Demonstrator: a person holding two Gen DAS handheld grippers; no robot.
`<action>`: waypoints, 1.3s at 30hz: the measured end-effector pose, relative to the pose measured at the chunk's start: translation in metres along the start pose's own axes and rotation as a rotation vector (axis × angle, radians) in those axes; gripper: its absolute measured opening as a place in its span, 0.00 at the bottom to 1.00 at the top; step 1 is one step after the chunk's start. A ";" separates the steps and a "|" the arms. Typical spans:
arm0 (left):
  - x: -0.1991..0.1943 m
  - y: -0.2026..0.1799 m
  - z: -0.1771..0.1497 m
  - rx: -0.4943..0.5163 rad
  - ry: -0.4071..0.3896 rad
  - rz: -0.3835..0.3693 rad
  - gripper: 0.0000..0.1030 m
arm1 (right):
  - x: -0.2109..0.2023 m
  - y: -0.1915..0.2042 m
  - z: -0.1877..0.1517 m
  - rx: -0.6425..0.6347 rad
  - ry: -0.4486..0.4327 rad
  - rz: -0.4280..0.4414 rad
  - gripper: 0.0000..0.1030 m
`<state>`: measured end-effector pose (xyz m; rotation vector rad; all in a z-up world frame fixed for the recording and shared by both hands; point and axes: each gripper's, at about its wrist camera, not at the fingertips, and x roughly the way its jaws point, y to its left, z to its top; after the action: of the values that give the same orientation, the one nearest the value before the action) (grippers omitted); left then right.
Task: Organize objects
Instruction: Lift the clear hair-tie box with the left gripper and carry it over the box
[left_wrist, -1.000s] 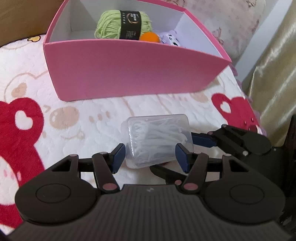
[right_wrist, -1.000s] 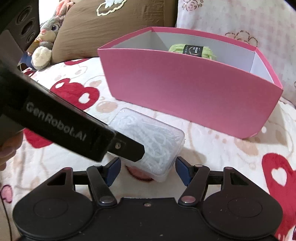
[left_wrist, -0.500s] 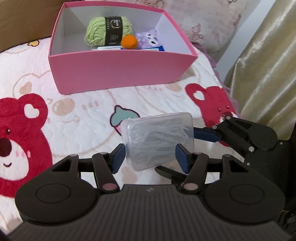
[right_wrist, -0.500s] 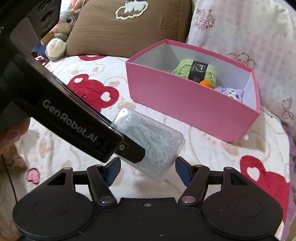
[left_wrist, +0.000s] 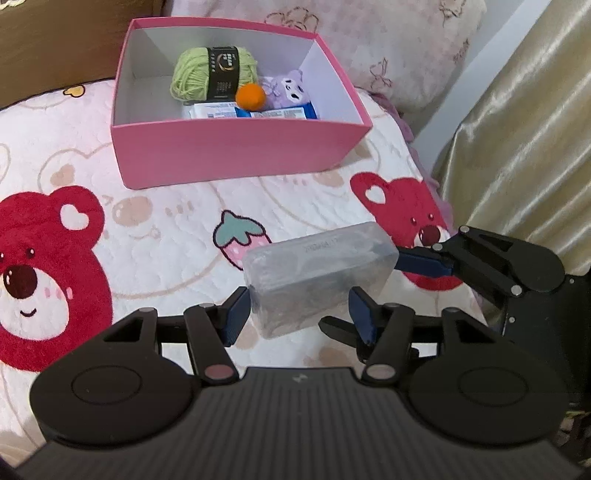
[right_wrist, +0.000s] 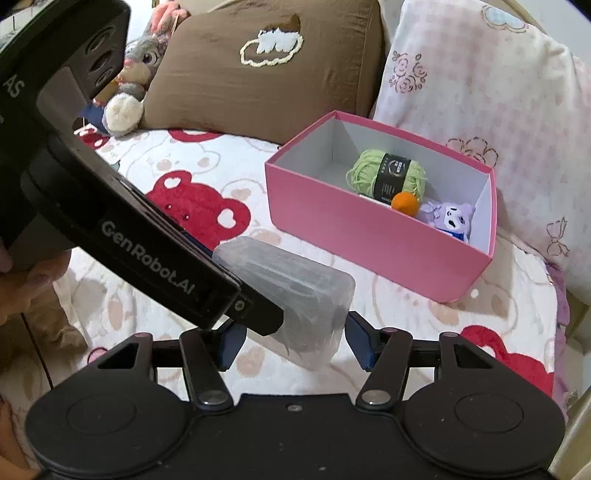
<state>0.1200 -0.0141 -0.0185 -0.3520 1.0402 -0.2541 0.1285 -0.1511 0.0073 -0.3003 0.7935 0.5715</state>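
Two grippers: both on one clear plastic case (left_wrist: 317, 275), lifted at lower centre.
Writing: "GenRobot.AI" on left gripper (right_wrist: 255, 314) body.
Left gripper: jaws closing, pads pressing case's ends.
Right gripper (right_wrist: 293, 341): jaws closing, case between pads; contact unclear.
Pink box (left_wrist: 236, 155): upper centre, holds black-banded green yarn (left_wrist: 212, 74).

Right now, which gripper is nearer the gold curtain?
Right. The right gripper, jaws closing on the clear plastic case, sits between case and gold curtain; the left gripper holds the case's far side.
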 end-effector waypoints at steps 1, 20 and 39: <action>0.000 0.000 0.001 0.003 -0.006 0.003 0.55 | -0.001 0.000 0.001 0.004 -0.004 -0.002 0.62; -0.022 0.000 0.033 -0.005 -0.061 0.042 0.57 | -0.002 -0.014 0.031 0.077 -0.045 0.001 0.54; 0.013 0.043 0.157 -0.066 -0.106 0.171 0.57 | 0.082 -0.080 0.128 0.190 -0.072 0.050 0.51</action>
<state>0.2651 0.0456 0.0258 -0.3307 0.9689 -0.0472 0.2965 -0.1273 0.0359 -0.0850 0.7809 0.5466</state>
